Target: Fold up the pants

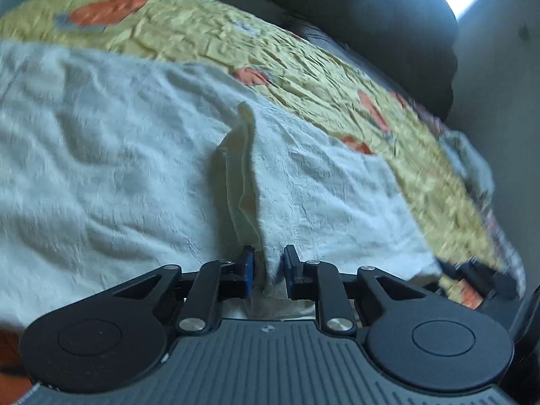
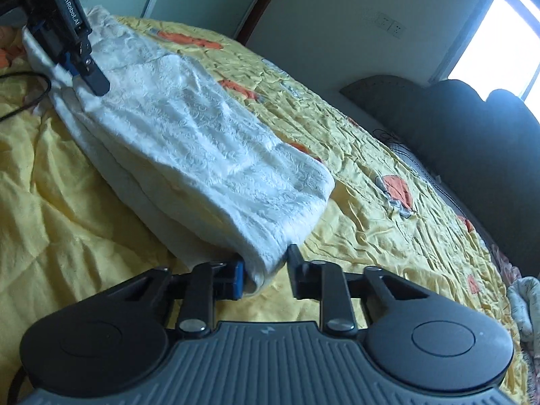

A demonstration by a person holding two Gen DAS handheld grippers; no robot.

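Pinching white pants (image 1: 118,155), left gripper (image 1: 266,271), right gripper (image 2: 265,273) (fingers parted, seemingly loose), bedspread (image 2: 371,128) in right view.

The left gripper (image 1: 266,270) and right gripper (image 2: 265,271) are showing matte black linkage arms with silver pivot screws, blue pads lining the jaws, and ribbed grey housings flanked by round black caps. At the upper left of the right wrist view, white "GenRobot.AI" lettering is running along the left gripper's black body.

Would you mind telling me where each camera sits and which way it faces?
Left wrist: on the left gripper, looking along its fingers over the white pants on the yellow bedspread.
Right wrist: on the right gripper, facing the pants toward the wall; the left gripper shows top left.
Shared: pants, bedspread.
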